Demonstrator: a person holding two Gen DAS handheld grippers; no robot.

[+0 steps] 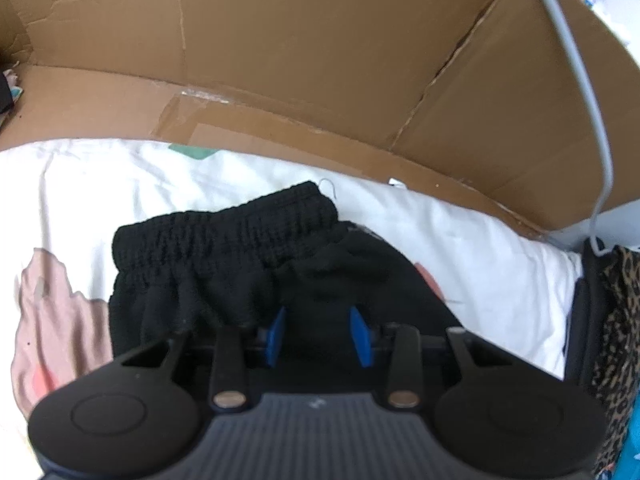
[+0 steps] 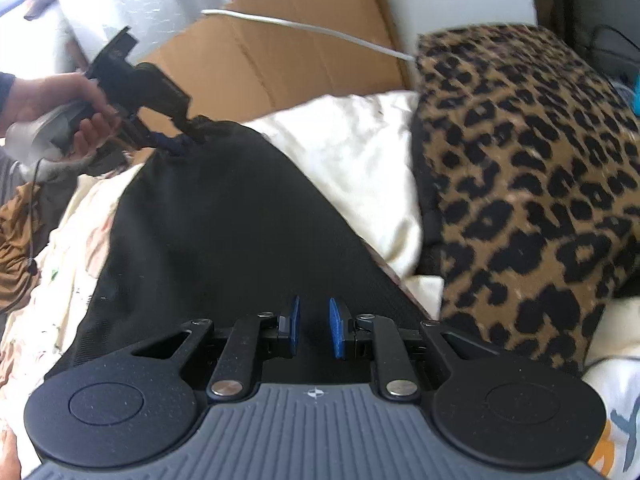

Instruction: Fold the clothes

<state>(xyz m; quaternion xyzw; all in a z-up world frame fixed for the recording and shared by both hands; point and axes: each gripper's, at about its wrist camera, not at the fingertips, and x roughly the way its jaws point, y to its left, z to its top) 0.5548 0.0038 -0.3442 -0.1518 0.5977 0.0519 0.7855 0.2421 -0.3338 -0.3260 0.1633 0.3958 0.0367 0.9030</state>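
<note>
Black shorts [image 1: 224, 264] spread on white bedsheet [image 1: 460, 236], elastic waistband toward flattened cardboard box [image 1: 320, 60] at far edge. Left gripper [image 1: 320, 334] at the garment, blue pads [image 1: 276, 336] set apart with a fold of black cloth bunched between them; firmness of the pinch not readable. In right wrist view, left gripper [image 2: 188, 136] held by a hand [image 2: 52, 100], tips touching raised far end of the shorts [image 2: 224, 232], cloth lifted to a peak there. Right gripper [image 2: 314, 330] over near end of the shorts, jaws narrowly parted, blue pads [image 2: 336, 330] not touching; cloth between them not discernible. Leopard-print garment [image 2: 532, 184] just right of shorts. Pale pink cloth [image 1: 52, 320] to the left. Grey cable [image 1: 580, 80] across the cardboard.
</note>
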